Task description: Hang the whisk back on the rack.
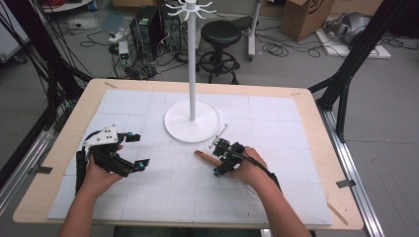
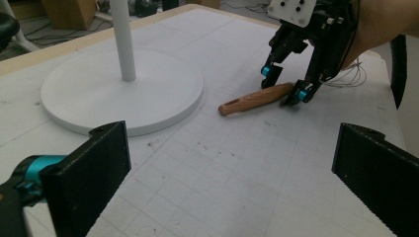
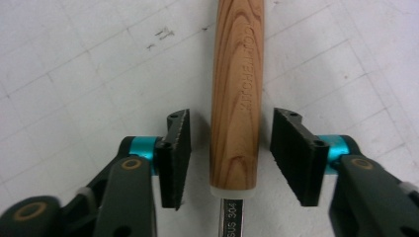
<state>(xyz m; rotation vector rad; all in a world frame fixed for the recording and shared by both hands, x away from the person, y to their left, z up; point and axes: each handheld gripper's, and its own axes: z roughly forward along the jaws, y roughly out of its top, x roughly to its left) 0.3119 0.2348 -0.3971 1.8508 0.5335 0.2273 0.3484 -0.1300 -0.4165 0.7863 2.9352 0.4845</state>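
One wooden-handled utensil (image 3: 237, 94) lies flat on the white gridded surface (image 1: 173, 197), near the round base of the one white stand (image 1: 191, 121). The right hand-held gripper (image 3: 231, 158) is released, one jaw on each side of the handle, neither touching it. The left hand-held gripper (image 2: 222, 173) is well apart, jaws spread wide and holding nothing.

L tongs (image 1: 131, 150) sat low near the tabletop's left side, jaws wide apart, forearm coming in from below. R tongs (image 1: 221, 158) angled down, jaws parted, not yet clamped.
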